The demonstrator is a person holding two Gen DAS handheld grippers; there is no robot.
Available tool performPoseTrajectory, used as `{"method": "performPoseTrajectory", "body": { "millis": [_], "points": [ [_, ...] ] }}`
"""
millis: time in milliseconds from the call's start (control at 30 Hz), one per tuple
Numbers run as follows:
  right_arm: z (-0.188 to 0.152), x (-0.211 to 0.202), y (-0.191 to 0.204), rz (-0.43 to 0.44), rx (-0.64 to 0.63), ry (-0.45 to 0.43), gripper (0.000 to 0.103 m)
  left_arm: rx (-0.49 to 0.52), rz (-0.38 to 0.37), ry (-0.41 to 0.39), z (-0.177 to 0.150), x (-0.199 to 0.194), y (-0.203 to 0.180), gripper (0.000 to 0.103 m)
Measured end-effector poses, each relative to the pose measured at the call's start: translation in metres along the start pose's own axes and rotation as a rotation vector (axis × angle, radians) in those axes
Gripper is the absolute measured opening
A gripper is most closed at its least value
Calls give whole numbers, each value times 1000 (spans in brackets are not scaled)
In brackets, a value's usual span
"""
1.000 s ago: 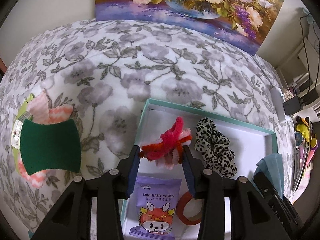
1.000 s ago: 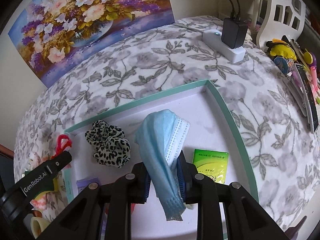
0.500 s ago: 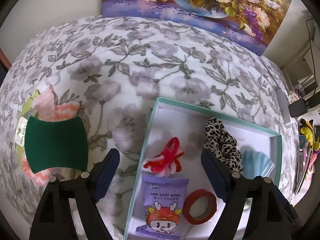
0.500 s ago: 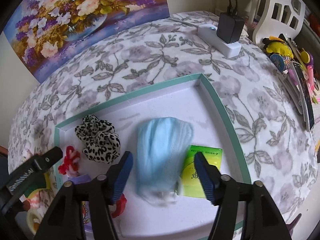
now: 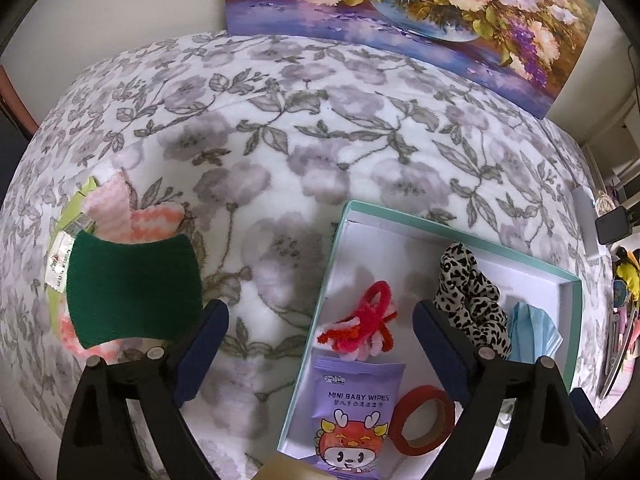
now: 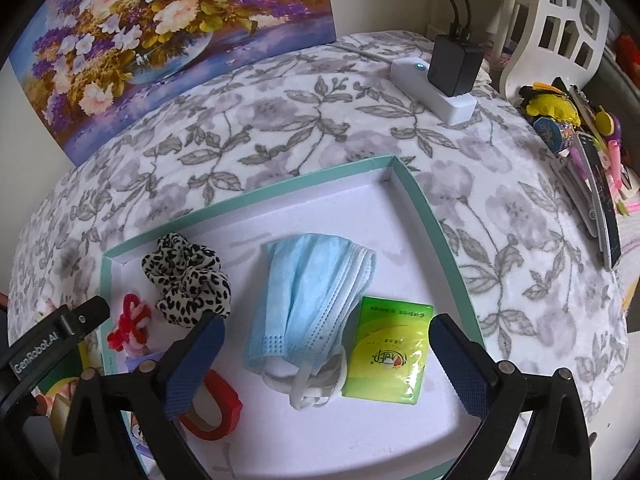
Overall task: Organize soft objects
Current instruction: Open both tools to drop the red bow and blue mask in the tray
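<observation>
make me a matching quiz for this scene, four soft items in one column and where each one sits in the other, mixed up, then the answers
Items
1. blue face mask
2. leopard scrunchie
3. red pipe cleaner bundle
4. green sponge

Places
A. on the floral blanket, outside the tray, on a pink cloth
B. in the teal-rimmed tray, overlapping the green tissue pack
C. in the tray, just above the baby wipes pack
D. in the tray, between the pipe cleaners and the mask

Pairs: 1-B, 2-D, 3-C, 4-A

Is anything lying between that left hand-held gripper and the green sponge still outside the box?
Nothing visible does. The open left hand-held gripper has only bare floral blanket between it and the green sponge, which lies on a pink cloth.
</observation>
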State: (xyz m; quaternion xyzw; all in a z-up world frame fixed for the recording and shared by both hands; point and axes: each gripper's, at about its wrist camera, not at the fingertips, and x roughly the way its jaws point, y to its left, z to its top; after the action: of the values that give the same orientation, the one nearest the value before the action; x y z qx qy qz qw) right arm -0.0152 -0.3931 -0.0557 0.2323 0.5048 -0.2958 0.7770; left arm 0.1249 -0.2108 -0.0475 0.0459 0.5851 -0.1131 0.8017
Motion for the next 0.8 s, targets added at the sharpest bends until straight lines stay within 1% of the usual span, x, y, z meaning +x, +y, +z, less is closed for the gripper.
{"method": "performPoseTrajectory", "body": {
  "millis": [233,367,600,800],
  "points": [
    [-1,-1,0,-11,0,10,103,3,11,8,0,-4,2,94],
    [-2,-3,3,-19,-8,19,103,7,14,-3,0,-10,3,94],
    [-5,-8,6,-28,-16,36,103,45,49,14,-2,-13,3,94],
    [-5,-11,7,-46,-21,35,103,43,32,27,-1,-16,7,94]
  ]
}}
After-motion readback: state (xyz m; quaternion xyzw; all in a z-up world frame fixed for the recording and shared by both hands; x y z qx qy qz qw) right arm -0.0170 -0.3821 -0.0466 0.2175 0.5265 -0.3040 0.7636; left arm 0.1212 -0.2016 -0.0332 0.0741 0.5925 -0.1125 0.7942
